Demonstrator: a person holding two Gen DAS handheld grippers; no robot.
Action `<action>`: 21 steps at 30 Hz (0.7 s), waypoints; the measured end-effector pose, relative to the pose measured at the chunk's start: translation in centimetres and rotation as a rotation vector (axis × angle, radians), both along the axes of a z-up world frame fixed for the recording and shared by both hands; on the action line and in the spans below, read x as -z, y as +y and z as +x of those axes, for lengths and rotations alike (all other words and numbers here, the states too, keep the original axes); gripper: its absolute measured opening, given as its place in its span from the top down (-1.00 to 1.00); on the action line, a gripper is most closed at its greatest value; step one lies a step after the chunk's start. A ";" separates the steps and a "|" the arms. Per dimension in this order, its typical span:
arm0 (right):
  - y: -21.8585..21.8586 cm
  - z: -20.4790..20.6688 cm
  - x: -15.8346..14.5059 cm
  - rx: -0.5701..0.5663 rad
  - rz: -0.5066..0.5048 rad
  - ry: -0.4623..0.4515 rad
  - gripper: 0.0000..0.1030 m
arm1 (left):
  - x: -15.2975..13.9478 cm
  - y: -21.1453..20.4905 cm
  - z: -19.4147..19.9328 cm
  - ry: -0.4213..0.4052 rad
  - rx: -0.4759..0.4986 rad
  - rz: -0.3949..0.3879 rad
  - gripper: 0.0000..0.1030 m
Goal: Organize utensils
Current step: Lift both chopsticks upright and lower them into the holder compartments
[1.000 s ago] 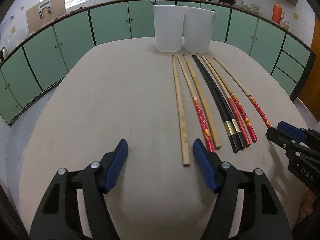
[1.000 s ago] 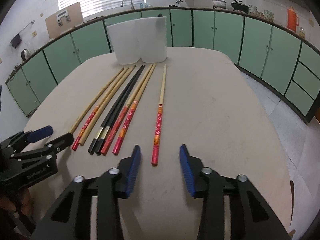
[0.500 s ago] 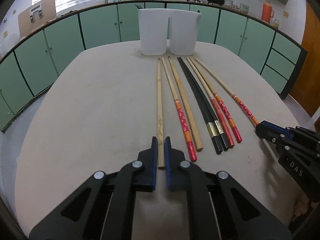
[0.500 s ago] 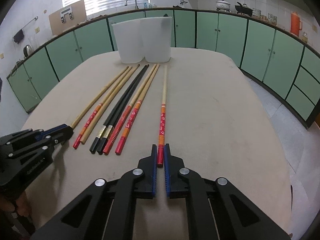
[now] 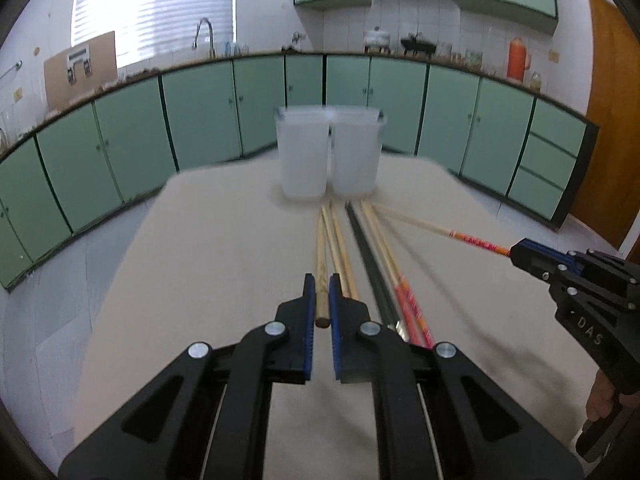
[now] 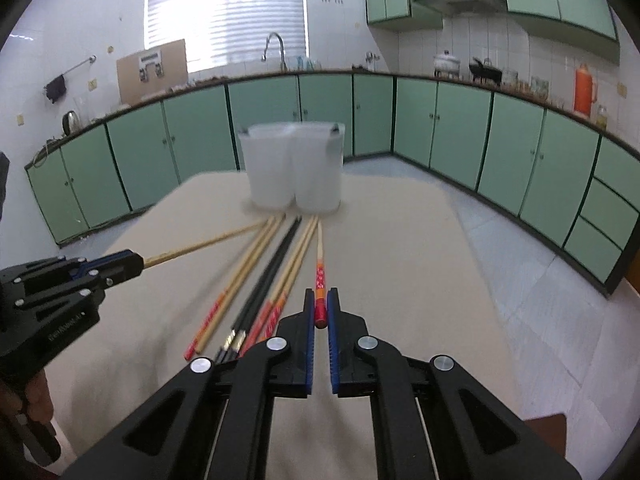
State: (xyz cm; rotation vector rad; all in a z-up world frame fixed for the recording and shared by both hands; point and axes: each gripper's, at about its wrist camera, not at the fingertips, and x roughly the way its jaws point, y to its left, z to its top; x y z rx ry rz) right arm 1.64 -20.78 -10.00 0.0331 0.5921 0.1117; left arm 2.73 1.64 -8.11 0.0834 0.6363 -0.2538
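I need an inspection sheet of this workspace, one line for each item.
Surface: beige table, bare to the left of the row.
Job's things: two white bins side by side at the far end; row of chopsticks before them.
Clutter: nothing seen.
Grippers: left claw shut on a plain chopstick; right claw shut on a red chopstick.
Cables: nothing seen.
Surroundings: green cabinets, sink tap, orange flask.

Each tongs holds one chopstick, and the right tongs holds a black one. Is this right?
Not quite. The right tongs holds a red chopstick, as the right wrist view shows. The left tongs does hold one, a plain chopstick.
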 end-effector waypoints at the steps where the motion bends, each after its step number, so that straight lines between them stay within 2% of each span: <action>1: -0.1 0.0 -0.7 -0.001 0.006 -0.014 0.88 | -0.9 0.0 -0.1 -0.021 0.005 -0.009 0.88; 13: -1.5 1.9 -8.2 -0.047 0.071 -0.146 0.88 | -8.3 0.4 1.1 -0.160 0.055 -0.101 0.88; 21: -2.3 5.2 -11.4 -0.102 0.106 -0.121 0.88 | -11.1 0.3 3.5 -0.178 0.086 -0.173 0.88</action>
